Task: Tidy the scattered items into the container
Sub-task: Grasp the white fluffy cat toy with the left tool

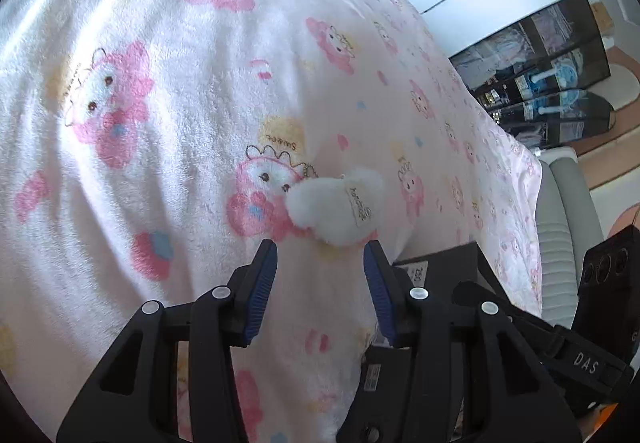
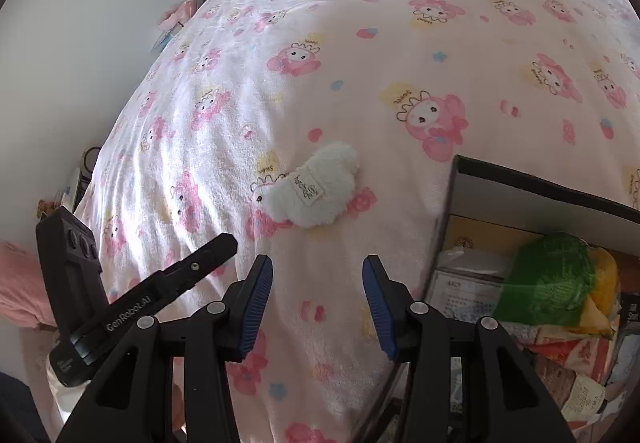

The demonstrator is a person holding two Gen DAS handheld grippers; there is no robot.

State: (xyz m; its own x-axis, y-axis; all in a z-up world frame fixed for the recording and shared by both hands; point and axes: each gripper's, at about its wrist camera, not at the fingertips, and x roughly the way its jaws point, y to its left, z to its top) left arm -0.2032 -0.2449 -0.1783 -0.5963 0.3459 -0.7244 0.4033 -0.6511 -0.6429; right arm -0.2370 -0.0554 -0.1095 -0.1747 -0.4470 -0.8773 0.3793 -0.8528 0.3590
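Plush toy: the small white fluffy toy with a sewn label lies flat on the blanket, just ahead of my left tool's tips and between their lines; from the right wrist it sits further ahead, left of the box
Container: the dark-walled box stands on the bed just right of the toy, apart from it; inside I see a green plush piece, something yellow, and packets and papers
Progress: I judge the job nearly done, since the box already holds several things and this toy is the only loose item I can see on the bed; it is not yet grasped
Left gripper: jaws spread wide, nothing between them, tips hanging just short of the toy and aimed at it; I cannot tell whether the right-hand pad touches the fluff
Right gripper: jaws also apart and empty, held above the blanket beside the box wall, the toy near but clear of it
Blanket: pink cartoon print, soft and rumpled, covering the whole bed
Next, as I see it: the left tool looks best placed to take the toy
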